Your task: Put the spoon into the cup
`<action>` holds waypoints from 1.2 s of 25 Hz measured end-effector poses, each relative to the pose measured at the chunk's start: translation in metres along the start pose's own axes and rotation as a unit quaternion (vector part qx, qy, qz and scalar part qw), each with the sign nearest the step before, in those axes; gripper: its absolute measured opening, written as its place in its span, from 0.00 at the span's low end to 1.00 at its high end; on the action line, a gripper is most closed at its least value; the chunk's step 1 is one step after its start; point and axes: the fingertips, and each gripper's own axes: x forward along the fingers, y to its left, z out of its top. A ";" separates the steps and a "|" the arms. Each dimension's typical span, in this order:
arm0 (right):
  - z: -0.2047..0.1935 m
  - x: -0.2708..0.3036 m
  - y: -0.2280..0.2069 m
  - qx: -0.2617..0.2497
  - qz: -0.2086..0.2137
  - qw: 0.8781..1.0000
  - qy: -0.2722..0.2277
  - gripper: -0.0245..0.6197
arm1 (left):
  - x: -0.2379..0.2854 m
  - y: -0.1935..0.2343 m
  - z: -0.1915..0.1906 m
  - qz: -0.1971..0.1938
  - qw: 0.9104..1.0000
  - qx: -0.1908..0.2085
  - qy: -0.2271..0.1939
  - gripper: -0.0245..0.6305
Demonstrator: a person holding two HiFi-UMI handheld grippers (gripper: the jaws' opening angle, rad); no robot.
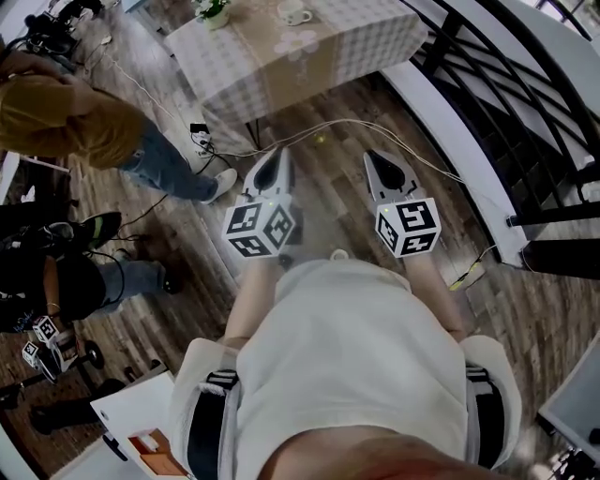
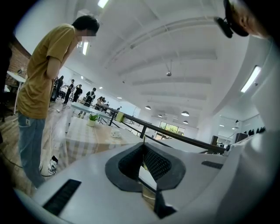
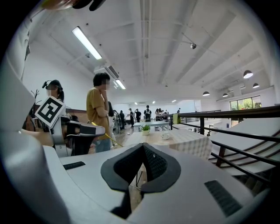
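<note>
Cup (image 1: 295, 13), small and white, stands on the checked-cloth table (image 1: 375, 42) at the top centre of the head view. Mid-frame, the left gripper (image 1: 278, 157) and right gripper (image 1: 377, 157) each have jaws closed together, holding nothing.

One left gripper (image 1: 278, 157) and one right gripper (image 1: 380, 159), one table (image 1: 366, 37), one cup (image 1: 293, 13), one potted plant (image 1: 211, 11), two bystanders (image 1: 66, 117) (image 1: 47, 281) nearby.

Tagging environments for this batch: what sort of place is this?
Probably a café-like corner of a large open indoor hall. A table with a checked cloth bears a cup and a potted plant. It stands on a wood-plank floor, with a black railing alongside.
</note>
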 end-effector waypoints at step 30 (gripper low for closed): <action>0.006 0.065 -0.040 0.008 0.017 1.000 0.012 0.04 | 0.072 0.026 0.017 0.008 1.000 -0.018 0.003 0.04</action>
